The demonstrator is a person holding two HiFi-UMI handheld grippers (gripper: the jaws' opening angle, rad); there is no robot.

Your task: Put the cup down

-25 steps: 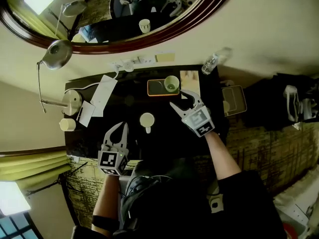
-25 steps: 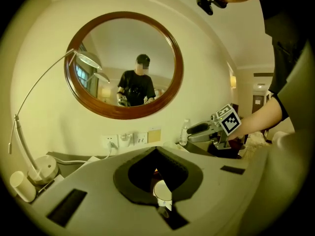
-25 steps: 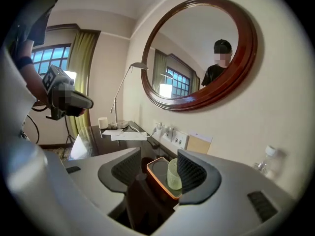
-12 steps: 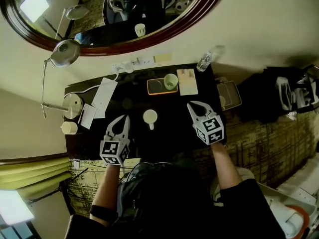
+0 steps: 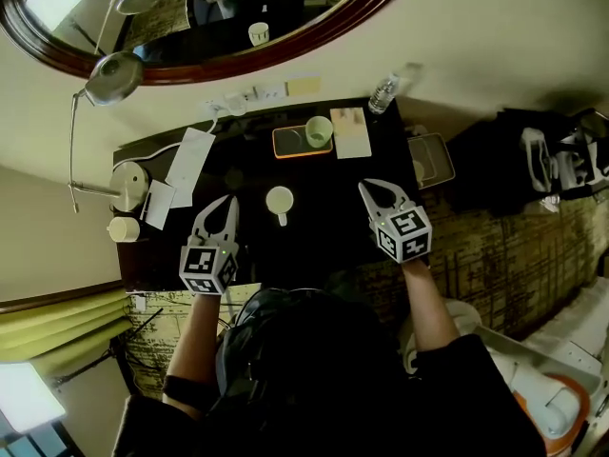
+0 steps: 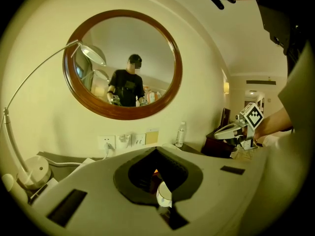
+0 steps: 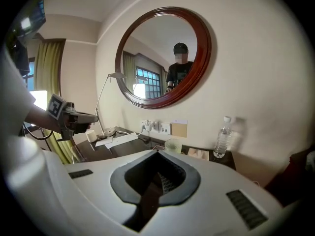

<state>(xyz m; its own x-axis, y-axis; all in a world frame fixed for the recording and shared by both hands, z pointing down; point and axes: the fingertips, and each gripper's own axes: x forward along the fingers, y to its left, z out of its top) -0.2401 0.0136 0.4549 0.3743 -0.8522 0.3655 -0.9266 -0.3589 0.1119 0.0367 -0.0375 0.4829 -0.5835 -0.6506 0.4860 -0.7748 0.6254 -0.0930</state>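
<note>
Currently the green cup (image 5: pixel 319 131) stands on the tray (image 5: pixel 285 145). My right gripper (image 5: pixel 377 188) has just clenched its fingers empty; left gripper (image 5: pixel 222 201) likewise clenched. A careless sweep may topple the white mug (image 5: pixel 280 201).

Counting two cups: white cup (image 5: pixel 280 201), green cup (image 5: pixel 319 130) (sitting on one tray (image 5: pixel 288 143)), one bottle (image 5: pixel 383 93), one lamp (image 5: pixel 114 72).

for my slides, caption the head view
The green cup stands on the orange-rimmed tray; left gripper shut, right gripper just shut.
</note>
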